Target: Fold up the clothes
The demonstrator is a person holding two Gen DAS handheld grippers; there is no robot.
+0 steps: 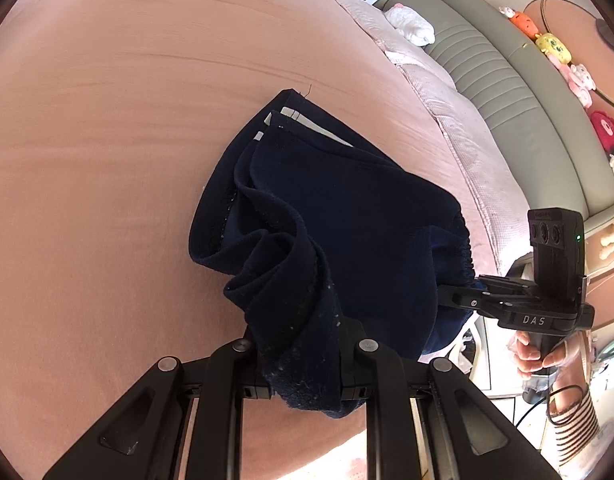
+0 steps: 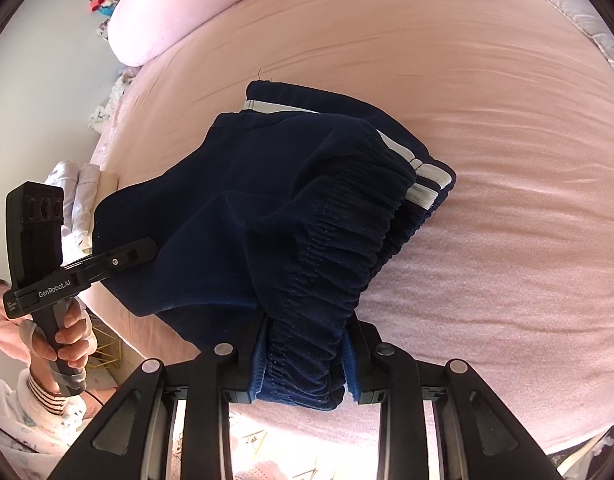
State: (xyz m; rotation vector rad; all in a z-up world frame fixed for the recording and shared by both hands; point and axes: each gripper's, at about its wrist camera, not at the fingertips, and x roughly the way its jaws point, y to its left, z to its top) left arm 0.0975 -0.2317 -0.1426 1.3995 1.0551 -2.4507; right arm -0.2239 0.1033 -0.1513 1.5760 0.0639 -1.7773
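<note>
Navy shorts are half lifted off the pink bed: far hem end with the white side stripes lies on the sheet, near end hangs between the two grippers. Left gripper has its jaws clamped on a bunched wad of the fabric, apparently a leg or hem edge. Right gripper has its jaws closed on the gathered elastic waistband. Both grips look solid, cloth pinched full depth. Handling, my read: light, soft knit, zero stiffness, so it sags and bunches wherever unsupported; not fragile, not slippery. Waistband is the thickest, grippiest spot and gives a straight edge to fold along. The left grip is on a crumple of several layers, so the fold will likely come out lumpy unless that side is re-taken at a clean corner or seam.
</note>
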